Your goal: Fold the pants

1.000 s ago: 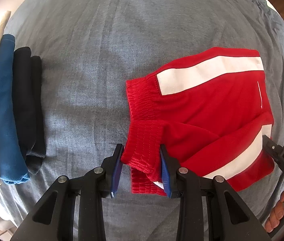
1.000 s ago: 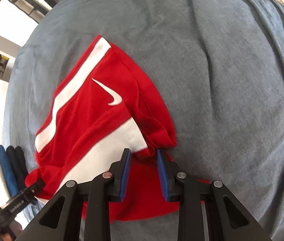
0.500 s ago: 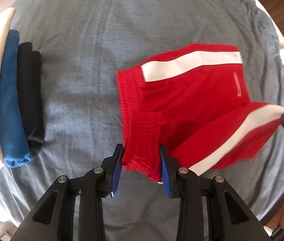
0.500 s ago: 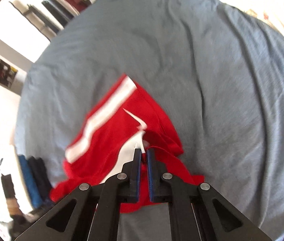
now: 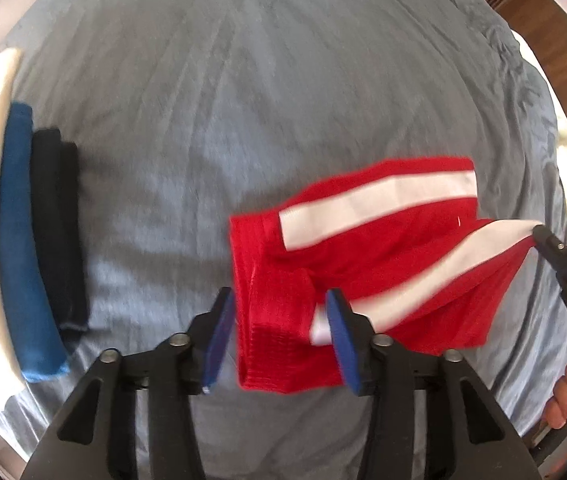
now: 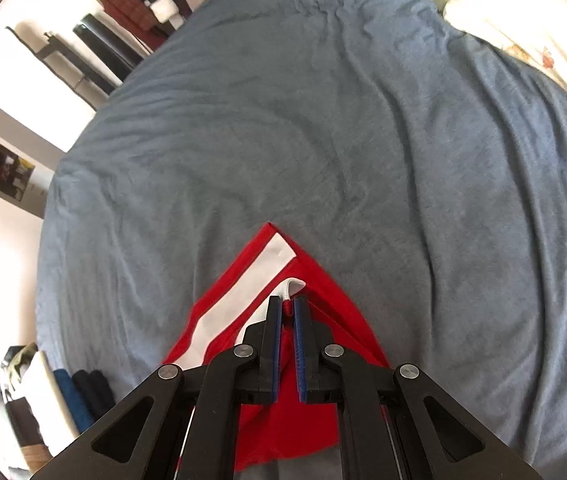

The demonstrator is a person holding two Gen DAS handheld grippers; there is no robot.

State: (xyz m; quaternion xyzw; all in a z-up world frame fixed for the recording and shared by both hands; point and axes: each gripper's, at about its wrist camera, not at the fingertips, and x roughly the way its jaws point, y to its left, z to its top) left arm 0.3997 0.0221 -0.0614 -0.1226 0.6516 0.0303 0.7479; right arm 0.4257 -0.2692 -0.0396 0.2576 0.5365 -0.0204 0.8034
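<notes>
You work on a bed (image 5: pixel 283 80) under a grey blanket, a folded stack (image 5: pixel 35 240) of clothes at its left edge. The red shorts (image 5: pixel 383 248) lie mid-bed, partly lifted. Your right hand-held gripper (image 6: pixel 288 308) pinches the leg hem to carry it over; your left hand-held gripper (image 5: pixel 279 320) stands spread around the waistband, seemingly ready to grab it.

Shorts (image 5: pixel 367 264) on the bed (image 5: pixel 243 100), waistband between the left tongs (image 5: pixel 279 336), leg hem at right in the right tongs (image 6: pixel 287 312), folded clothes (image 5: pixel 39 236) far left, pillow (image 6: pixel 523 20) behind
</notes>
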